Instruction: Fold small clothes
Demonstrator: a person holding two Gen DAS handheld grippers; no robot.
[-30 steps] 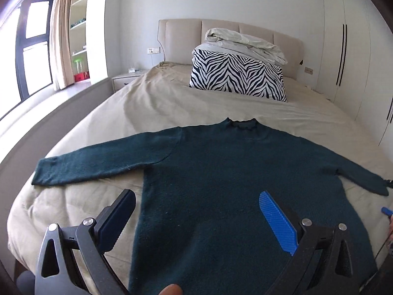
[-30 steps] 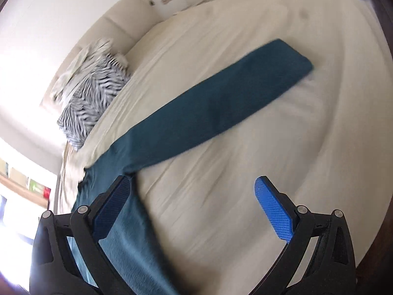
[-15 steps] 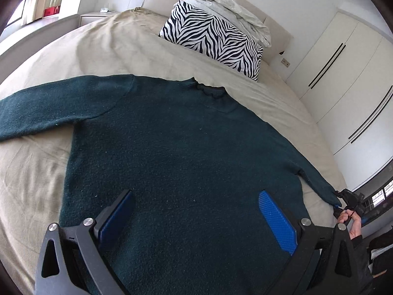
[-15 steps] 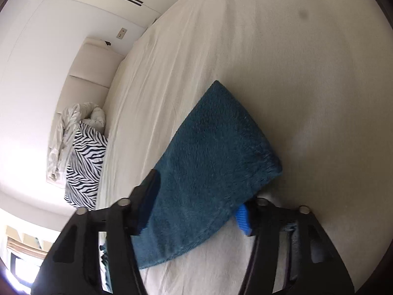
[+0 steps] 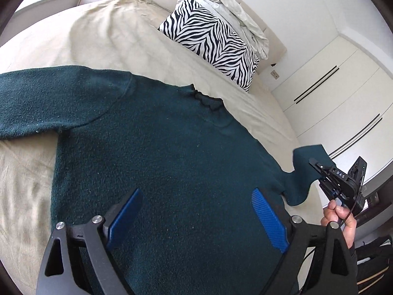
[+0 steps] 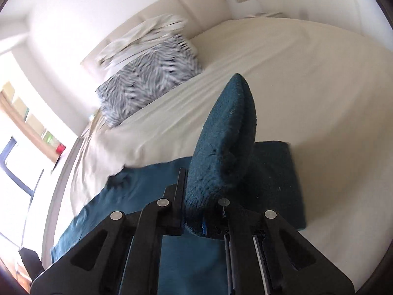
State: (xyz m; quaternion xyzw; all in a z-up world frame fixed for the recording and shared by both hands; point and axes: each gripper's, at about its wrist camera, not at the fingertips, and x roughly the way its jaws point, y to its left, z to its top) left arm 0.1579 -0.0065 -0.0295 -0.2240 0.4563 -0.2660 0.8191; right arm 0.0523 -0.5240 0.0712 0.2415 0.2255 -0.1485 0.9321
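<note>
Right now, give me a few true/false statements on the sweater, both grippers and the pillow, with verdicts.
1. The right gripper is shut on the cuff of the dark teal knit sweater. True.
2. The left gripper is clamped on the sweater's hem. False: its fingers stand wide apart above the sweater's body, holding nothing.
3. The zebra-striped pillow lies on top of the sweater. False: it sits apart, up by the headboard.
4. The sweater's other sleeve lies flat on the beige bed sheet. True.
5. The held sleeve end is lifted off the bed. True.
</note>
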